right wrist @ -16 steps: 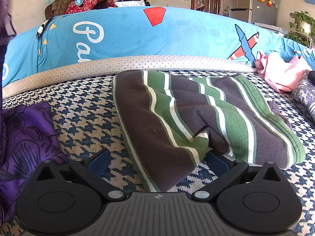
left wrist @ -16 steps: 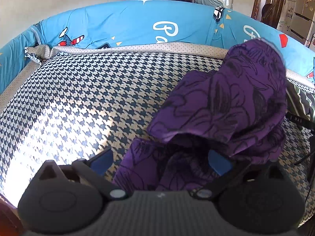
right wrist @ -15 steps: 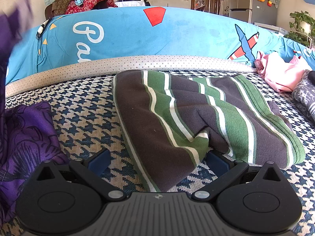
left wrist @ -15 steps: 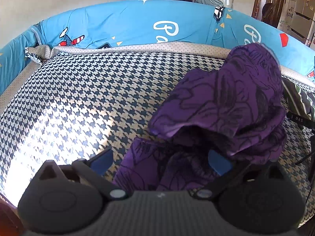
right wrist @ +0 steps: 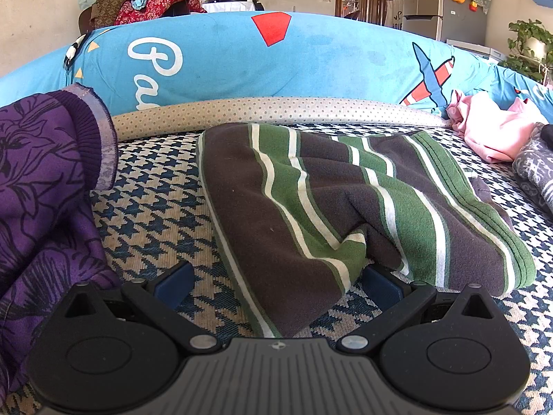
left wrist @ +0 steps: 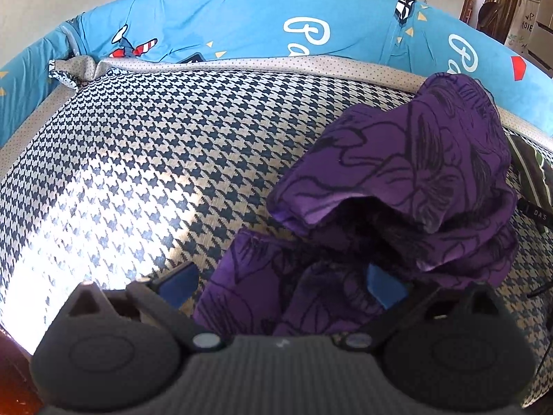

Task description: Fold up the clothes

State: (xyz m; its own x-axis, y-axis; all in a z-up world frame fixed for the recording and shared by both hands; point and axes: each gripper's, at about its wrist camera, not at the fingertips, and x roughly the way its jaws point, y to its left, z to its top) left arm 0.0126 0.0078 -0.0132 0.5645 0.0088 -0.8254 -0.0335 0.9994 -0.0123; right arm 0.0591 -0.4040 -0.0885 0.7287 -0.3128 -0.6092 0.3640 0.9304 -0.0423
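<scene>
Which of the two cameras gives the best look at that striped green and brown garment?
The right wrist view: the striped garment lies spread across the middle of the picture. The left wrist view shows only a sliver at its right edge, behind the purple garment.

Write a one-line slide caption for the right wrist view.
Open right gripper over a striped garment, purple garment at left.

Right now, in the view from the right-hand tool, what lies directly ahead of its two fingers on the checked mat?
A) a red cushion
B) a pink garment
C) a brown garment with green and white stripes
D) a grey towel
C: the striped garment is spread on the checked mat straight ahead, its near edge lying between the open blue fingers; the pink garment lies far off to the right.
</scene>
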